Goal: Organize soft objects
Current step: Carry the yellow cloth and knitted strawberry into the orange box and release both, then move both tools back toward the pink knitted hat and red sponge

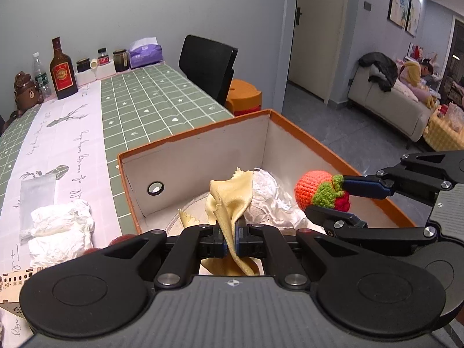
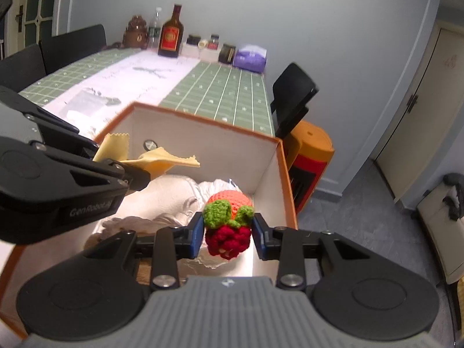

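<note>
Left gripper: jaws nearly together, pinching a fold of the yellow cloth — the thin fabric needs almost full closure, and most of it stands up loose above the pads at lower centre of the left wrist view. Right gripper: jaws part way in, pads pressed on either side of the crocheted fruit toy, gripped at its green-and-red end so the orange ball projects forward, clear of the fingers. Both tools point down over the open orange-rimmed box, which fills the middle of each frame; judged, both items are carried there together to be dropped in one visit. Inside the box lie crumpled white wrapping and other pale soft material, so the contents should cushion whatever is let go. Left of the box, lower left in the left wrist view, crumpled white paper lies on the table — probably still to be sorted. Bottles and jars stand along the far wall, well apart from the work.
</note>
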### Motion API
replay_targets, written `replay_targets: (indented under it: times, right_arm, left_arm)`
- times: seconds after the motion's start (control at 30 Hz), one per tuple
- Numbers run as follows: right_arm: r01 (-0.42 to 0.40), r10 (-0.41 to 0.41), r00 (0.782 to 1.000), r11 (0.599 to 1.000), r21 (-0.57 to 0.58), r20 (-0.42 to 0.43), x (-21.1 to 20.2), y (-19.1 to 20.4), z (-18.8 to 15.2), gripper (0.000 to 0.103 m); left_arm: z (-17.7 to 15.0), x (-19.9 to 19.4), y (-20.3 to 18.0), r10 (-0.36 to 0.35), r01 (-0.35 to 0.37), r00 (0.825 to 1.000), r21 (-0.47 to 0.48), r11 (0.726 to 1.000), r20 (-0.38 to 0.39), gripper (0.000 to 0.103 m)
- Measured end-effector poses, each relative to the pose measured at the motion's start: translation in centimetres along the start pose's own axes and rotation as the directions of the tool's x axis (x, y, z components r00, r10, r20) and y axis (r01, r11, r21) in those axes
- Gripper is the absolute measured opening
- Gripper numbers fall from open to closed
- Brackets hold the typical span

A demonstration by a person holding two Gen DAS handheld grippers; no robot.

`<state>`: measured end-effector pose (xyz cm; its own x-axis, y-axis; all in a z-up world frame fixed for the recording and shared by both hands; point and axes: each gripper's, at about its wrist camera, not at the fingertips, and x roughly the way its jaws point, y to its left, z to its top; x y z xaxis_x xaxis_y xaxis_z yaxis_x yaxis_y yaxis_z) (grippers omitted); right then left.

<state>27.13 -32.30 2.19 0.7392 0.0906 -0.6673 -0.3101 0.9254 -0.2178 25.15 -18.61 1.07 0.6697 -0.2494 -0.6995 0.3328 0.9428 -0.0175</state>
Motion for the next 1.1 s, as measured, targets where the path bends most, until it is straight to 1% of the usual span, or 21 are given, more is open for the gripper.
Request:
replay_targets:
  times: [0.27,0.43,0.6,0.67,0.7,0.77,0.9,0.97,1.03,1.1]
  right_arm:
    - [-0.024,0.023,0.997,1.0,-0.012,-0.078,2.5,-0.3,0.2,0.035]
    - [-0.025,0.02,0.996,0.998,-0.055,-0.091,2.7,0.3,0.4,0.035]
    - [-0.02,0.012,0.994,0.997,-0.074,-0.108,2.8,0.4,0.6,0.036]
    - [-0.019,0.011,0.993,0.997,-0.076,-0.113,2.9,0.4,0.8,0.036]
    - [-0.018,0.009,0.993,0.997,-0.077,-0.115,2.8,0.4,0.8,0.036]
    - [-0.012,0.002,0.993,0.996,-0.084,-0.118,2.6,0.5,0.9,0.039]
    - [0.002,-0.012,0.994,0.995,-0.1,-0.105,1.5,0.6,1.1,0.051]
    - [0.008,-0.017,0.996,0.995,-0.102,-0.093,0.6,0.6,1.2,0.055]
    - [0.012,-0.021,0.996,0.995,-0.104,-0.082,-0.2,0.7,1.3,0.058]
    - [0.025,-0.031,0.997,0.994,-0.105,-0.064,-1.3,0.9,1.4,0.058]
  left_arm:
    - [0.2,2.0,-0.3,0.029,-0.028,0.998,0.017,0.999,-0.062,0.005]
    - [0.3,2.5,-0.4,0.033,-0.031,0.996,0.029,0.999,-0.082,0.006]
    - [0.6,2.6,-0.5,0.04,-0.037,0.994,0.034,0.999,-0.098,0.008]
    - [0.7,2.4,-0.4,0.038,-0.035,0.994,0.035,0.999,-0.105,0.017]
    - [0.7,2.3,-0.4,0.038,-0.034,0.993,0.035,0.999,-0.107,0.02]
    - [0.9,2.0,-0.3,0.037,-0.033,0.993,0.032,0.999,-0.108,0.03]
    - [1.1,0.8,-0.2,0.024,-0.022,0.996,0.03,0.999,-0.088,0.041]
    - [1.2,-0.1,-0.2,0.017,-0.015,0.997,0.028,0.999,-0.069,0.052]
    - [1.3,-1.2,0.0,0.004,-0.003,0.999,0.024,1.0,-0.044,0.054]
    - [1.2,-2.4,0.2,-0.003,0.003,1.0,0.011,1.0,-0.015,0.054]
